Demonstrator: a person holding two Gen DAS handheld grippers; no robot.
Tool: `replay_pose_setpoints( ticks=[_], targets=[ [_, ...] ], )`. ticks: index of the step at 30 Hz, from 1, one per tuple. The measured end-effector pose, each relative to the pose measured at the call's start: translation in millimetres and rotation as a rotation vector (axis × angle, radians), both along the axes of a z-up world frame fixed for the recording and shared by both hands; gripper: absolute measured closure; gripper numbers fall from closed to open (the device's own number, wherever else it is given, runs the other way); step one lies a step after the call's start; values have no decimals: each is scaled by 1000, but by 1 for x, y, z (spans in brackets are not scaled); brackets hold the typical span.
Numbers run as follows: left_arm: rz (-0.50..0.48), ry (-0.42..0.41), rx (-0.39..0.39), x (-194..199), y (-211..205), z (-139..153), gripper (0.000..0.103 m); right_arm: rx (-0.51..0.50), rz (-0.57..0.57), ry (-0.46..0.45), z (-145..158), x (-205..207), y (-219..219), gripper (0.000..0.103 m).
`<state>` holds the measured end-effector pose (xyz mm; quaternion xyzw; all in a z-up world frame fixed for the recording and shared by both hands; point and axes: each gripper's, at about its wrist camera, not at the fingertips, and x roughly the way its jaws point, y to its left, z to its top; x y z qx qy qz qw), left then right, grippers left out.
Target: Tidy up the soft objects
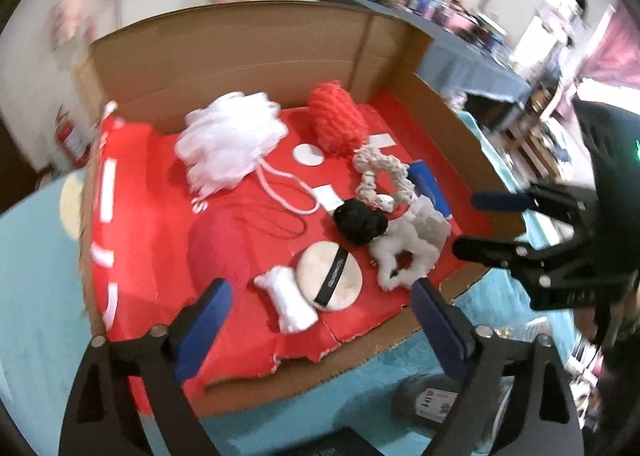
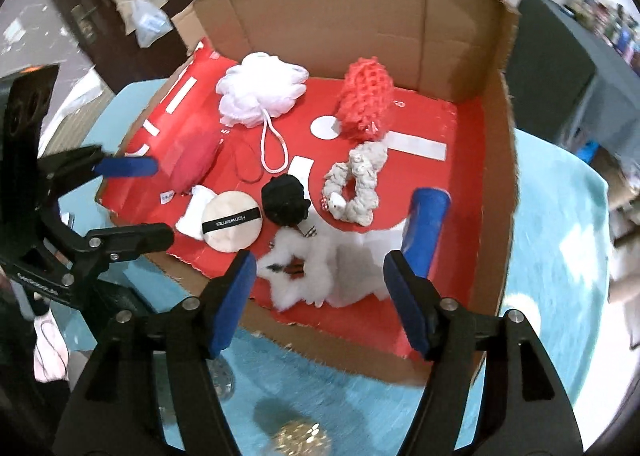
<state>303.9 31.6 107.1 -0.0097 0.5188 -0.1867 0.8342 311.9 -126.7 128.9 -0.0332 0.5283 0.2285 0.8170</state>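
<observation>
An open cardboard box (image 1: 248, 52) (image 2: 360, 12) with a red floor holds soft things: a white mesh pouf (image 1: 230, 138) (image 2: 260, 90), a coral knitted pouch (image 1: 340, 120) (image 2: 366, 98), a red pouf (image 1: 220, 246) (image 2: 192, 162), a beige scrunchie (image 1: 380, 176) (image 2: 358, 184), a black scrunchie (image 1: 360, 222) (image 2: 286, 200), a round powder puff (image 1: 330, 280) (image 2: 232, 222), a white fluffy scrunchie (image 1: 408, 256) (image 2: 300, 272) and a small white pad (image 1: 288, 300) (image 2: 192, 216). My left gripper (image 1: 320, 320) (image 2: 132, 200) is open above the box's front edge. My right gripper (image 2: 320, 296) (image 1: 472, 224) is open over the fluffy scrunchie, empty.
The box sits on a light blue cloth (image 1: 36, 276) (image 2: 560, 256). A blue block (image 2: 426, 224) stands inside the box by the right wall. A gold sequined thing (image 2: 300, 438) and a grey item with a label (image 1: 432, 396) lie in front of the box.
</observation>
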Motion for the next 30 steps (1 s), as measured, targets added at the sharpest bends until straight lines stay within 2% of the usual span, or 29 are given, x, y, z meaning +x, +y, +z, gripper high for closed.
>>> replay_pose_setpoints(
  ticks=[4,8,16,30],
  targets=[
    [83,-31,55,-13,1,5,4,5,-69,14,2,-13,-2,29],
    [130,-53,85,-25,0,6,1,19,-122,33,-3,-21,-1,29],
    [208,-20,86,-26,1,-8,1,25,-203,35,-12,-24,-4,29],
    [244,-6,112,-22,1,-29,1,-10,-236,64,-34,-17,-4,29]
  ],
)
